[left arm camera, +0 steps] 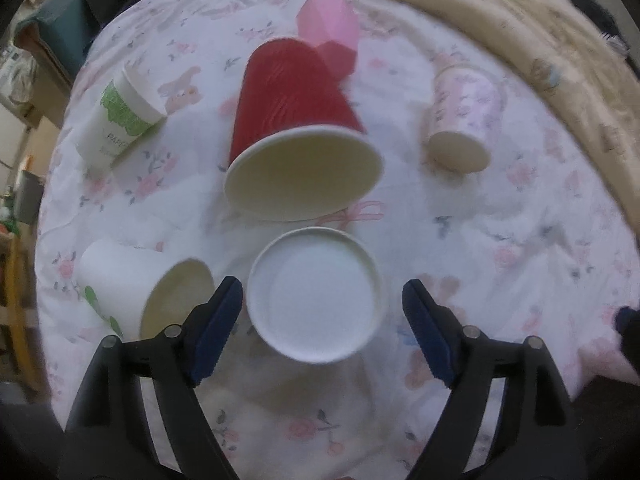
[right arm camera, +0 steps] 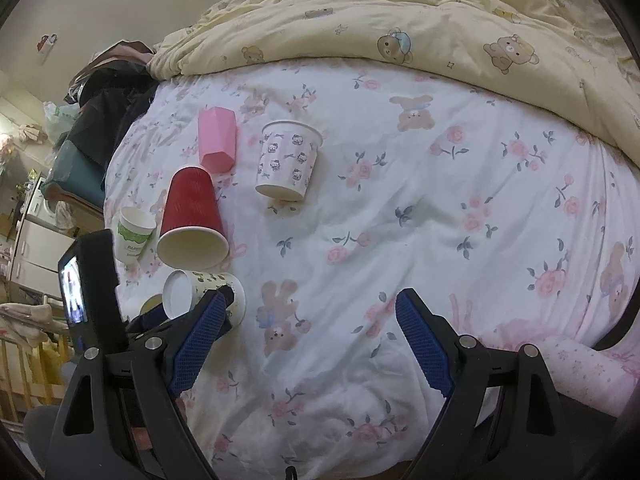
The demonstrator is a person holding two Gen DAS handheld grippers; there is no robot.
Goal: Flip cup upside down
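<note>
Cup: white paper cup [left arm camera: 316, 294], base facing the left gripper [left arm camera: 322, 312].
Claws: both spread, holding nothing; right gripper [right arm camera: 310, 320] idle.
Risk: soft bedsheet [left arm camera: 500, 240]; the cup may roll or crush.

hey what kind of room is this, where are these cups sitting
Most likely a bedroom: the cups, such as the red cup, sit on a bed with a floral sheet, and a yellow bear-print comforter is bunched behind them.
</note>
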